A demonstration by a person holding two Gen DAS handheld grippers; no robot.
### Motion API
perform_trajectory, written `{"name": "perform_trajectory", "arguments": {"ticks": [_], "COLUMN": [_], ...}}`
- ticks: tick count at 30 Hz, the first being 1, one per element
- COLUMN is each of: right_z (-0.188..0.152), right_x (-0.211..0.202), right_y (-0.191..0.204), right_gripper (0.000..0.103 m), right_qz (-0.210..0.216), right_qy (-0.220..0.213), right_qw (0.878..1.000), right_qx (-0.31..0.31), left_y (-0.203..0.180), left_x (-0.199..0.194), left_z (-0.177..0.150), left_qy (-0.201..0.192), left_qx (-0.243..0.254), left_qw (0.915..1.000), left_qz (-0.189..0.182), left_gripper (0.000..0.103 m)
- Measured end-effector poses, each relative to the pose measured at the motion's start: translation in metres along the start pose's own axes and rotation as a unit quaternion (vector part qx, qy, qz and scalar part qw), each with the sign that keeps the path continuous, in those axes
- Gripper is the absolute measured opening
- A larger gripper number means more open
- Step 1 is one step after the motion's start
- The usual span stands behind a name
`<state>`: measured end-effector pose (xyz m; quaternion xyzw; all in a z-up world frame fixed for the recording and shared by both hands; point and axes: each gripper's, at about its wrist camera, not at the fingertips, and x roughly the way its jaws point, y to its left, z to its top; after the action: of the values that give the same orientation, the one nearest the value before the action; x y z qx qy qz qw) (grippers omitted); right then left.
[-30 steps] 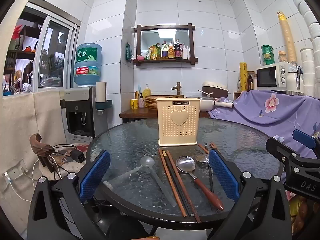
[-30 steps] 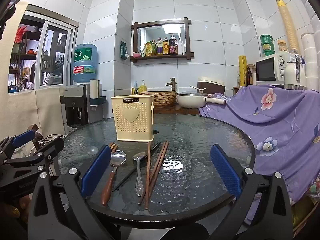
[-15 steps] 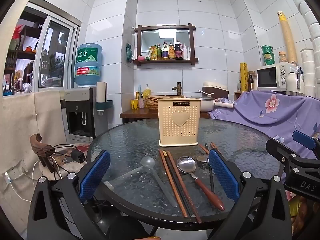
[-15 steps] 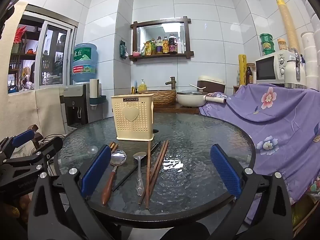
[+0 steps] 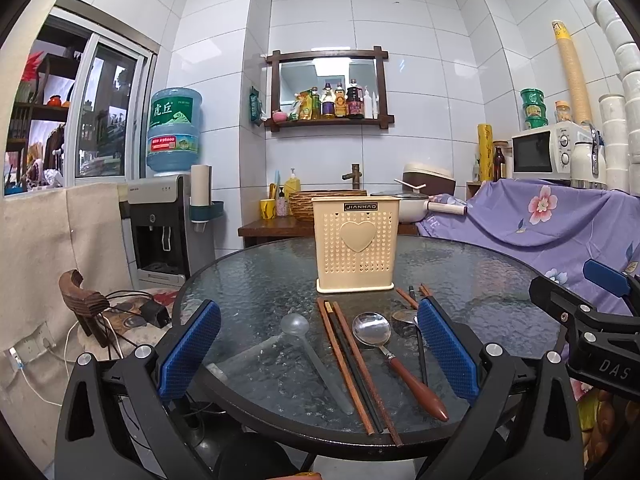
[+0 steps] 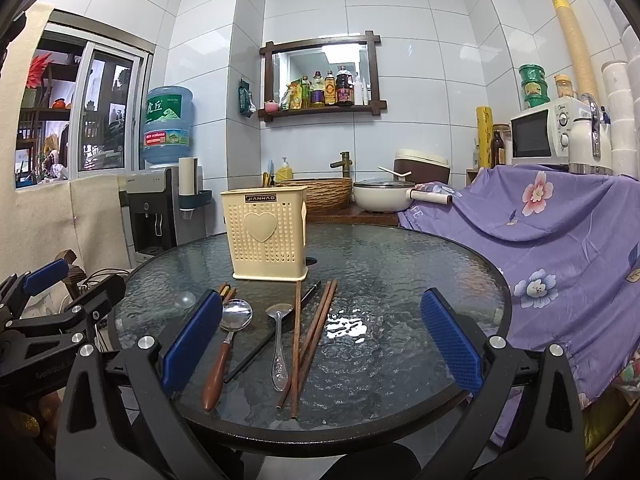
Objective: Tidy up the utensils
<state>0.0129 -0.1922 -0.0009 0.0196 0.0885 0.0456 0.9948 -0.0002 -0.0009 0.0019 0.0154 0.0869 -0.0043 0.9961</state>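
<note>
A cream perforated utensil holder [image 5: 355, 244] with a heart stands on the round glass table [image 5: 256, 284]; it also shows in the right wrist view [image 6: 265, 233]. In front of it lie a clear plastic spoon [image 5: 316, 360], brown and black chopsticks [image 5: 352, 364], a wooden-handled steel spoon [image 5: 396, 364] and a small steel spoon [image 6: 279, 344]. More chopsticks [image 6: 310, 340] lie right of it. My left gripper [image 5: 318, 350] is open above the table's near edge. My right gripper [image 6: 320, 338] is open, also at the near edge. Both are empty.
A water dispenser [image 5: 160, 220] stands at the left. A purple flowered cloth [image 6: 560, 248] covers furniture at the right, with a microwave [image 6: 538, 134] on top. A wooden counter with a basket and a pot [image 6: 380, 198] sits behind the table.
</note>
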Motion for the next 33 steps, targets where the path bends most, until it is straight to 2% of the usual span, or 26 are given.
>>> {"name": "perform_trajectory", "arguments": {"ticks": [33], "right_z": [0.0001], "right_x": [-0.0033], "right_y": [0.0054], "right_gripper": [0.098], "right_qz": [0.001], "right_qy": [-0.001], "right_qw": [1.000], "right_qx": [0.000], "left_y": [-0.0035], "left_x": [-0.0004], "left_z": [0.0010], "left_qy": [-0.001], "left_qx": [0.002], "left_qw": [1.0000], "left_qz": [0.001], "left_gripper": [0.097]}}
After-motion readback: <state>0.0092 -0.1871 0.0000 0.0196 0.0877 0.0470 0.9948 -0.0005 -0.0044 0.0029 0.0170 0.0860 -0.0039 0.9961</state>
